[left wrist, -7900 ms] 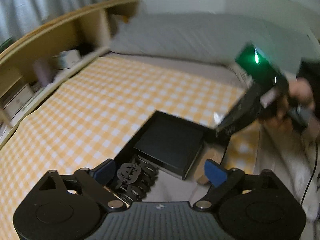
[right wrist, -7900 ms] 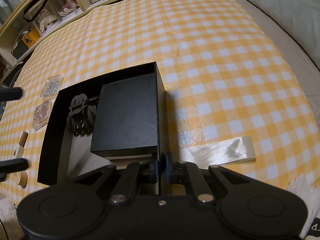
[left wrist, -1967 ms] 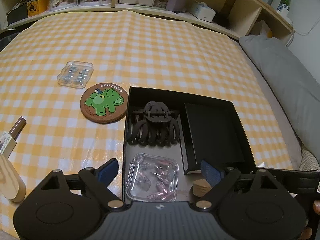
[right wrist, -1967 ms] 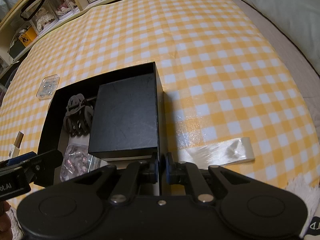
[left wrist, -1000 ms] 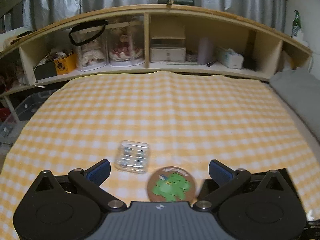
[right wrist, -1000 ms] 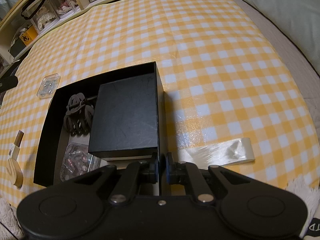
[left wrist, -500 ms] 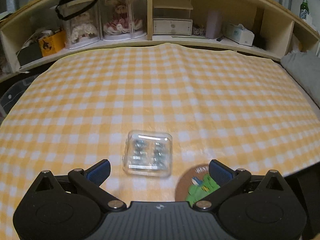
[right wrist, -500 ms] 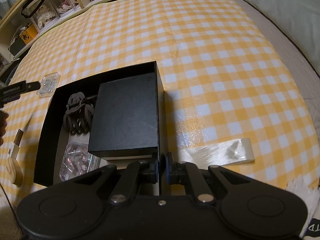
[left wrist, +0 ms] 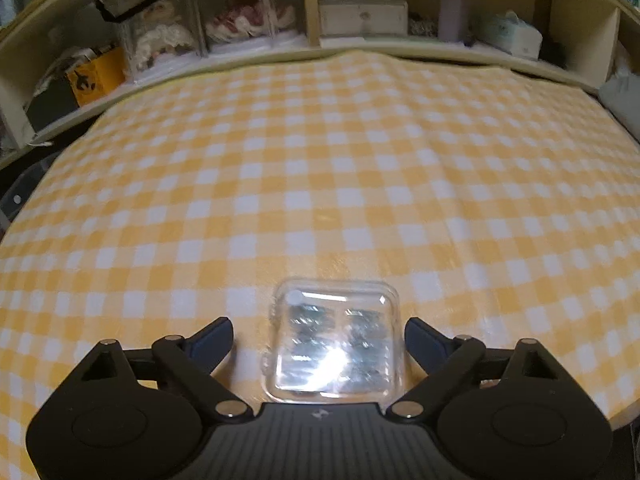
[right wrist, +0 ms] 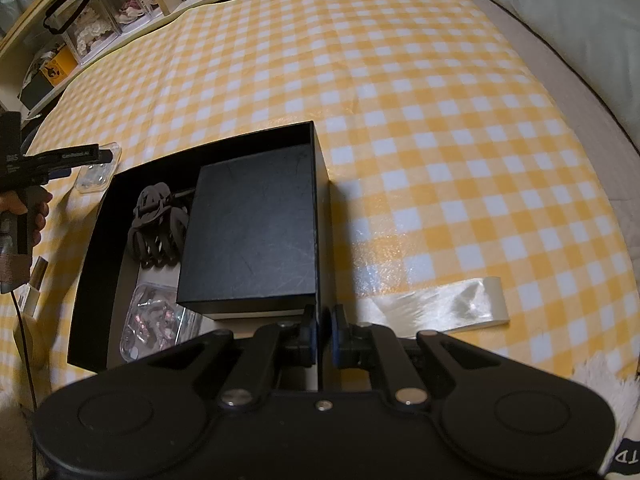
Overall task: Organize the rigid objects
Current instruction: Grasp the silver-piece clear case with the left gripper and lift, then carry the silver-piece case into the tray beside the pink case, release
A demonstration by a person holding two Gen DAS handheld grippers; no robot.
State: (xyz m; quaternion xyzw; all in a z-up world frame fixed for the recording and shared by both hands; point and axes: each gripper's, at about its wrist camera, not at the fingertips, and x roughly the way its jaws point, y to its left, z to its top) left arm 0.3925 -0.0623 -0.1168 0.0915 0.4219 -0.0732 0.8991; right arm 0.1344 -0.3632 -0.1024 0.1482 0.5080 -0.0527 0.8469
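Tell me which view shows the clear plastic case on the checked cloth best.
The left wrist view: the clear plastic case lies whole and close between the left tool's open fingers, untouched. The right wrist view shows it small at the left edge, partly hidden behind that tool.

Two wrist fisheyes angled down, close over one checked cloth [left wrist: 320, 184], sharing the clear case [right wrist: 98, 170].

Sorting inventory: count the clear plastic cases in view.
2. One case lies on the checked cloth between the open left gripper fingers; another sits in the black box, partly hidden.
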